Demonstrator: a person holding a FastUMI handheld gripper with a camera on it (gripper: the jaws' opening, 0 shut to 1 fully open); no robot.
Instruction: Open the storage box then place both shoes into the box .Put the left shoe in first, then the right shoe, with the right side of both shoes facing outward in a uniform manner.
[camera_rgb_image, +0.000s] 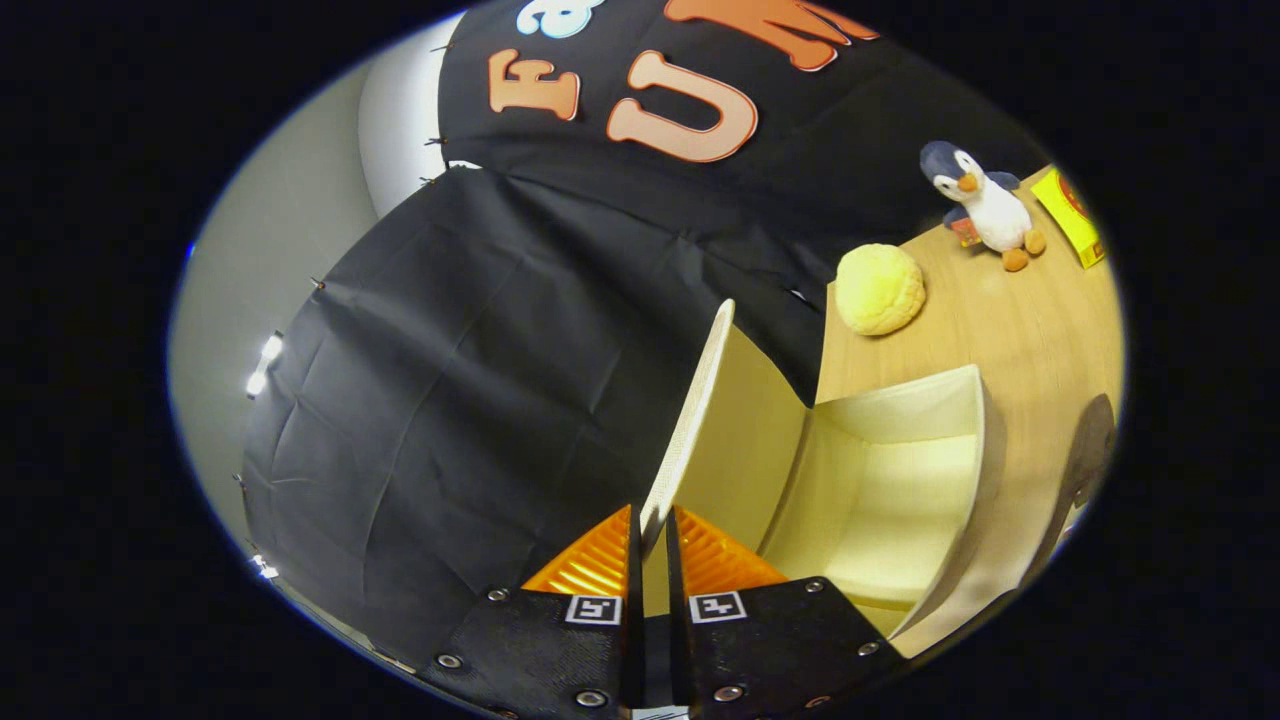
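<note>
We see the black cloth wall of the booth (480, 380) taking up most of the space beyond the gripper, hanging in creased panels, with a pale grey wall (270, 260) showing past its edge. Next in size is the light wooden table (1010, 320), which runs away from us beside the cloth.

On that table stands the cream-coloured storage box (900, 480), its interior open toward us and bare inside, with pale walls and floor. Its flat cream lid (700, 400) is swung out on edge, standing up from the box's near side and reaching down to the gripper (652, 535). We see the jaws nearly closed, one finger on each side of the lid's lower edge, pinching that thin edge between them.

Farther along the table, beyond the box, lies a round yellow plush bun (880, 290). Well past it, a small plush penguin with a dark grey back, white belly and orange feet (985, 205) sits upright, and just beside it stands a yellow carton (1070, 215) whose details we cannot make out.
</note>
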